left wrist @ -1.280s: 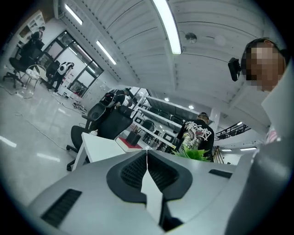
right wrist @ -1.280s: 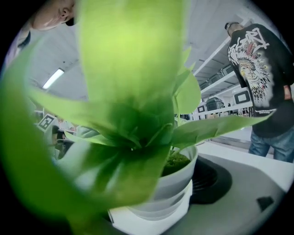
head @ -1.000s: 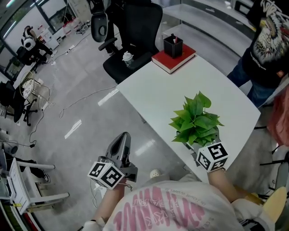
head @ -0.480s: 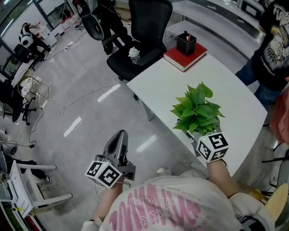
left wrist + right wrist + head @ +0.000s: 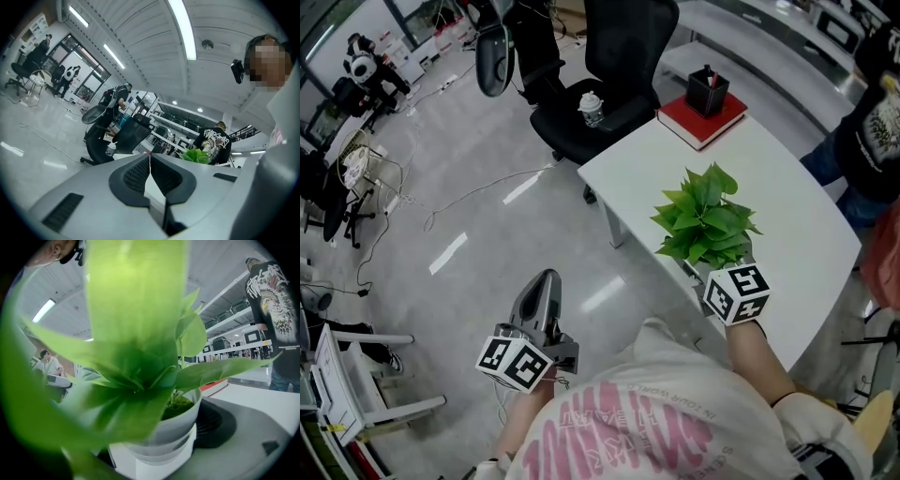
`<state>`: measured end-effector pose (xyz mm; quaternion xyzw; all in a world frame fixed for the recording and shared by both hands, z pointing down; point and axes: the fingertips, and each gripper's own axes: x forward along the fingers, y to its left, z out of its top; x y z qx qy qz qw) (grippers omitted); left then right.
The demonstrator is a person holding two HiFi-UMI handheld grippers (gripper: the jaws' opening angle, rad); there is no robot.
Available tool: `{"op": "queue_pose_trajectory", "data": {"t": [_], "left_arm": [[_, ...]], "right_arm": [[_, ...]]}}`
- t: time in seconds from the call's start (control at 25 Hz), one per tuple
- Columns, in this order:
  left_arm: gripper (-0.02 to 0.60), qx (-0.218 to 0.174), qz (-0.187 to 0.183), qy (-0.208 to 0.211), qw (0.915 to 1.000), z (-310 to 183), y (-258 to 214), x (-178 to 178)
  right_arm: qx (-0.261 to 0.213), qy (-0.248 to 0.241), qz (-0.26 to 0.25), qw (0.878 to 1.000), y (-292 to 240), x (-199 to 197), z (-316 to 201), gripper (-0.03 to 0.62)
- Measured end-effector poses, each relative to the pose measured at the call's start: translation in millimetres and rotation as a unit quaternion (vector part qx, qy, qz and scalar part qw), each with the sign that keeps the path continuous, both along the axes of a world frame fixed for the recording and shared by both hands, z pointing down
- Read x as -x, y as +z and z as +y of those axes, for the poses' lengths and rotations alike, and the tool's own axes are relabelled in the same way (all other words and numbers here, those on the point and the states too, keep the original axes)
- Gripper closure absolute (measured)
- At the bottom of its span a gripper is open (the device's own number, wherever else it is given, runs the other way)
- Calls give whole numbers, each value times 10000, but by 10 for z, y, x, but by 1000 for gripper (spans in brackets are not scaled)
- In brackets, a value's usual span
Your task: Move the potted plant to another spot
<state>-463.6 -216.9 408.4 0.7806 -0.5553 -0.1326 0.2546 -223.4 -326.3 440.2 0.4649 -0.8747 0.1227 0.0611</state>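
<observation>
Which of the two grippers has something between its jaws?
The right gripper: its jaws sit on the white pot of the potted plant. The left gripper has its jaws together with nothing between them.

From the head we look steeply down on floor (image 5: 469, 234) and white table (image 5: 797, 206). Our right gripper view sits against the potted plant (image 5: 164, 423), leaves blurring maybe half of it. Our left gripper view looks level across the room, sharing that potted plant (image 5: 197, 156) afar.

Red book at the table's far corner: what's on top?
A black pen holder stands on the red book, something thin poking out; the cover beneath it is hidden.
</observation>
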Motion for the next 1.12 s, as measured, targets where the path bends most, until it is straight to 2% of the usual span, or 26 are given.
{"op": "queue_pose_trajectory", "data": {"t": [0.08, 0.28, 0.44, 0.8, 1.12], "left_arm": [[555, 54, -88, -6, 9999, 11, 9, 48], [555, 185, 158, -255, 9994, -184, 133, 352], [555, 316, 217, -437, 9983, -396, 213, 556], [555, 574, 276, -517, 9966, -908, 284, 808], [557, 687, 323, -549, 9956, -974, 421, 1002]], "right_arm": [[95, 0, -29, 10000, 33, 73, -71, 42], [210, -104, 67, 9997, 209, 368, -453, 42], [223, -159, 124, 9995, 339, 532, -779, 42], [444, -15, 125, 9989, 553, 608, -1320, 42], [430, 208, 285, 9984, 668, 644, -1440, 42]]}}
